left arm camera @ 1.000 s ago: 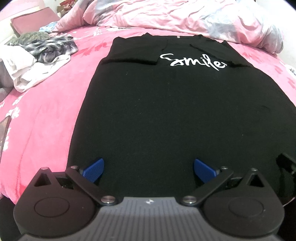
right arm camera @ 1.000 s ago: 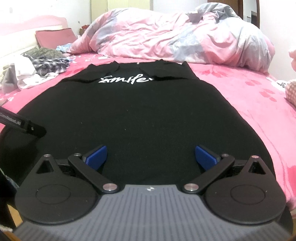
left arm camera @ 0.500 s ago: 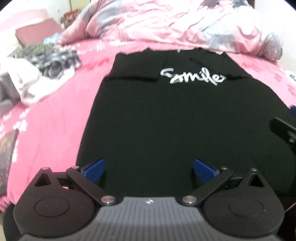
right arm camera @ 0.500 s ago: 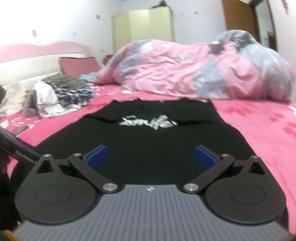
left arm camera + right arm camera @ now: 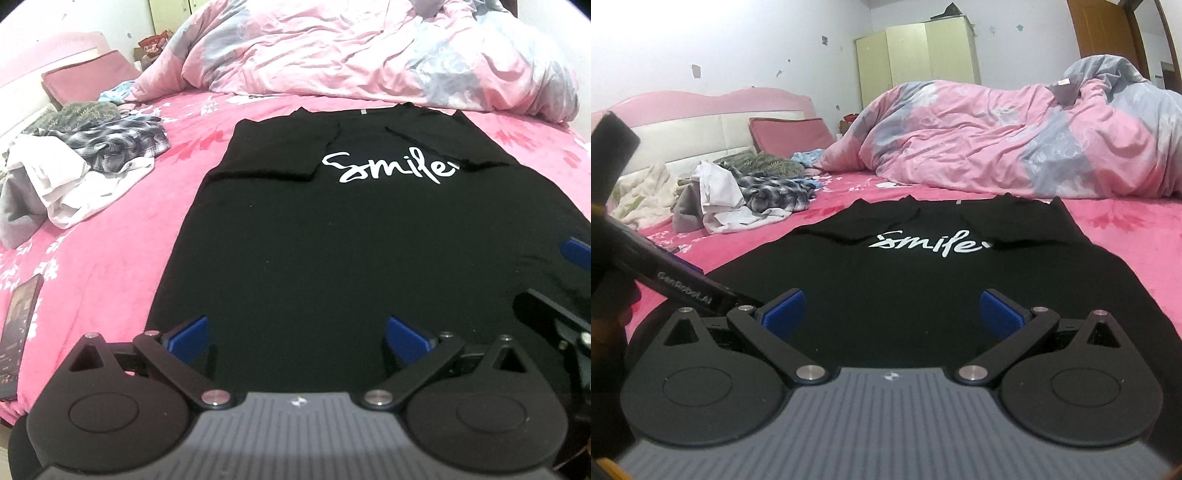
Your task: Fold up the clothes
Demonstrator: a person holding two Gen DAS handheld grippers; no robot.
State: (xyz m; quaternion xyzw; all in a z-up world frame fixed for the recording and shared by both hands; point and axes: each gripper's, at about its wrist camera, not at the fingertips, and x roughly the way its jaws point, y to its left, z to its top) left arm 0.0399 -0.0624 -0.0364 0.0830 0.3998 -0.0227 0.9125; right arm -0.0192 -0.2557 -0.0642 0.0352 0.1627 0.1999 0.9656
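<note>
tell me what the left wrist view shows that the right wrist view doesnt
Only the left wrist view shows the dark phone lying flat on the pink bedsheet, and a blue fingertip of the right claw at its right edge.

Only the right wrist view shows the pale green wardrobe, the white wall, the pink headboard, and the left claw's black body marked GenRobot.AI.

Both show the black Smile t-shirt spread flat with sleeves folded in, the clothes pile, the pink duvet, and open blue-tipped fingers.

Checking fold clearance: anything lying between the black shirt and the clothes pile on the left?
Nothing: in the left wrist view only bare pink bedsheet separates the black shirt from the clothes pile.
</note>
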